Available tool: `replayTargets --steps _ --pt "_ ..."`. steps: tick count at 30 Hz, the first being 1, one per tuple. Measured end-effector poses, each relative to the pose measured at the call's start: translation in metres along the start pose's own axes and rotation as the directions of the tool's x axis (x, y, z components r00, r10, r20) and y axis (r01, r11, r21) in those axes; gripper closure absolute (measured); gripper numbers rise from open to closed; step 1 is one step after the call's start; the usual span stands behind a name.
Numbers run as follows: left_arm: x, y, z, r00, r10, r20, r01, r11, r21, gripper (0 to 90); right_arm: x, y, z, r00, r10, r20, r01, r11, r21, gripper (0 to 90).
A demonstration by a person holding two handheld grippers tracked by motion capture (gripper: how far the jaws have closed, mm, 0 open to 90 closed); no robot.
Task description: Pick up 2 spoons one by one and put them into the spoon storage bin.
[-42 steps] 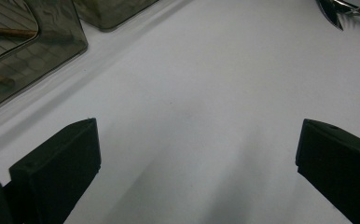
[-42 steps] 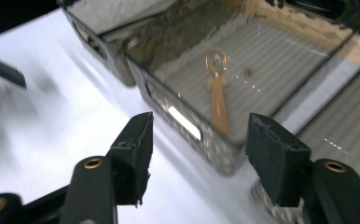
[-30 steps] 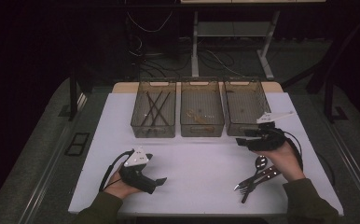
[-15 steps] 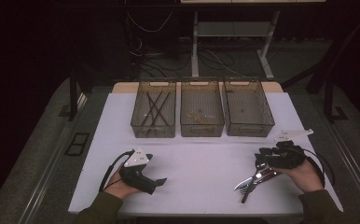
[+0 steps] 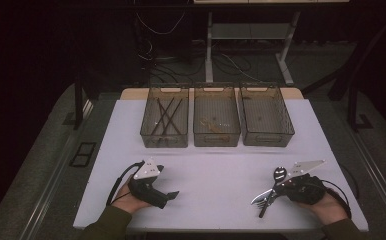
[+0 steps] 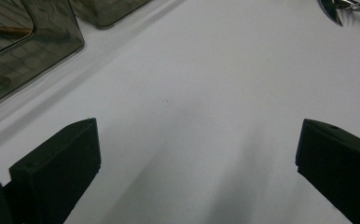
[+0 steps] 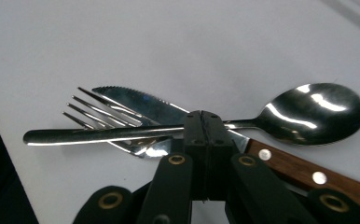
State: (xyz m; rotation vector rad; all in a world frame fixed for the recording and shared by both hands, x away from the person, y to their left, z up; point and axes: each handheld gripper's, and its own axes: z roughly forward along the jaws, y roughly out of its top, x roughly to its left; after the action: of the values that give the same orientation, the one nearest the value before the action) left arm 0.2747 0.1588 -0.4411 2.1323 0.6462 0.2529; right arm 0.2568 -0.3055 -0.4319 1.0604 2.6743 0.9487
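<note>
White tabletop point(image 7: 122, 42) carries a stiff, slippery steel spoon point(image 7: 280, 116) at center frame, best held mid-handle, where the right gripper point(image 7: 205, 122) has just closed its jaws, while the left gripper point(image 6: 197, 154) stays wide open, holding nothing.

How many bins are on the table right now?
3, in a row at the table's far side: left bin with dark sticks, middle bin with small brownish pieces, right bin apparently empty.

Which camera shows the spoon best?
The right gripper view: the spoon lies close up, crossing a fork and knife. The high view shows it small and dark; the left gripper view catches some cutlery at its edge.
</note>
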Motion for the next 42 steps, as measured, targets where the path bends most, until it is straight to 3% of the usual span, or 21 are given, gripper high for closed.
replayTargets --steps 6,26,42 --pt "0.0 0.0 0.0 1.0 0.002 0.0 -0.002 1.0 0.001 0.0 -0.001 0.0 0.005 0.9999 -0.007 0.007 0.007 1.0 -0.002 89.8" --pt "-0.001 0.0 0.001 1.0 -0.001 -0.001 0.001 1.0 0.004 0.0 0.004 0.007 0.013 0.9994 -0.015 -0.03 0.014 0.999 -0.031 89.8" --pt "-0.001 0.0 0.001 1.0 0.003 0.0 -0.003 0.9999 0.011 0.0 0.025 -0.003 0.01 0.9946 -0.049 -0.091 0.048 0.999 -0.014 89.9"
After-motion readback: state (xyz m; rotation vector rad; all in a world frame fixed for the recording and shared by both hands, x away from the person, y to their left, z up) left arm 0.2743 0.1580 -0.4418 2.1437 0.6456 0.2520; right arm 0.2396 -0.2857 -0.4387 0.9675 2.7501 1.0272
